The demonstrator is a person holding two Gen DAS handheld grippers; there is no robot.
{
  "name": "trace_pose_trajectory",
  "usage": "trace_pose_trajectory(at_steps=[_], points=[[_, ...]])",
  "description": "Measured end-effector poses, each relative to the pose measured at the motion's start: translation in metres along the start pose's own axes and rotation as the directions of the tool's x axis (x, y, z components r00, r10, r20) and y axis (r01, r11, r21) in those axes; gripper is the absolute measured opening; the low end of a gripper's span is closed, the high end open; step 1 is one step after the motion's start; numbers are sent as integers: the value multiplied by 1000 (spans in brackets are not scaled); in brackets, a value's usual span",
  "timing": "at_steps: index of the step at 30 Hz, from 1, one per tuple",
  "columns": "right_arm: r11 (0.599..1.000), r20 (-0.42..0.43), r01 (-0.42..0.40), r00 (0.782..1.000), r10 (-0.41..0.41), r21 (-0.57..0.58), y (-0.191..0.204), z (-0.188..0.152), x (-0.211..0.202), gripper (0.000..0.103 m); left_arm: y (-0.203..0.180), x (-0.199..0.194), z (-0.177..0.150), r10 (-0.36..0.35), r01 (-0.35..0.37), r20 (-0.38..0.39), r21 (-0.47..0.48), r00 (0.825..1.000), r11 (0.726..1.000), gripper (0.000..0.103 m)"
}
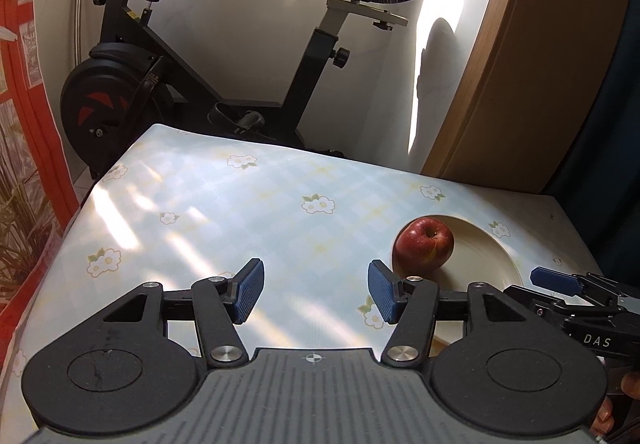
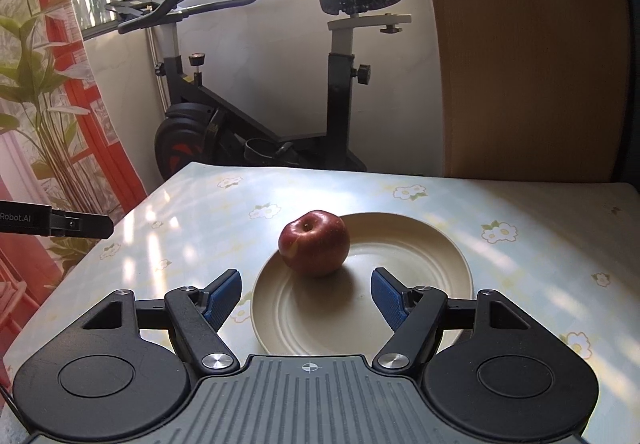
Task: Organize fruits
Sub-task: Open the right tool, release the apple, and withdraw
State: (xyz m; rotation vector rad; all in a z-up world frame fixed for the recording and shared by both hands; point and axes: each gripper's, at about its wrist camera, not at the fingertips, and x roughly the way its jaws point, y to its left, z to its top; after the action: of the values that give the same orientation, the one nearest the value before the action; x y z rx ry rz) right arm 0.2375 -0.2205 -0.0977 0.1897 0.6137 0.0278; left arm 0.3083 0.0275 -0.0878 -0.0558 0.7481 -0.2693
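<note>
A red apple (image 2: 314, 242) rests upright on the left part of a cream plate (image 2: 420, 264) on the flowered table. My right gripper (image 2: 306, 298) hangs open just in front of the plate, its blue pads apart and the apple beyond them, untouched. In the left wrist view the same apple (image 1: 424, 248) and plate (image 1: 492, 256) lie to the right. My left gripper (image 1: 316, 292) is open over bare tablecloth, left of the apple, with nothing between its pads. The right gripper's blue fingertip (image 1: 554, 280) shows at the right edge there.
The table (image 1: 224, 203) has a pale blue checked cloth with white flowers. Behind its far edge stands a black exercise bike (image 2: 280, 115). A red patterned curtain (image 2: 80, 147) hangs at the left, a wooden panel (image 2: 528, 63) at the back right.
</note>
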Motion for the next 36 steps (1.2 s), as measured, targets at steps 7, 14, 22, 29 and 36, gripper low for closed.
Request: trace_pose_trajectory(at_steps=[7, 14, 22, 29, 36], points=[[999, 1, 14, 1000, -14, 38, -3, -21, -21, 68, -11, -16, -23, 28, -28, 15, 33, 1000, 999, 61], [995, -11, 76, 997, -76, 59, -19, -43, -44, 69, -12, -26, -46, 72, -72, 5, 9, 997, 997, 63], [987, -35, 159, 987, -159, -6, -19, -68, -52, 69, -8, -23, -73, 53, -57, -63, -73, 997, 996, 63], [989, -45, 147, 988, -148, -23, -11, -76, -50, 68, -16, -22, -85, 56, -61, -88, -46, 995, 997, 63], [988, -37, 157, 987, -157, -11, -20, -74, -51, 67, -23, -27, -87, 58, -60, -62, -27, 996, 998, 63]])
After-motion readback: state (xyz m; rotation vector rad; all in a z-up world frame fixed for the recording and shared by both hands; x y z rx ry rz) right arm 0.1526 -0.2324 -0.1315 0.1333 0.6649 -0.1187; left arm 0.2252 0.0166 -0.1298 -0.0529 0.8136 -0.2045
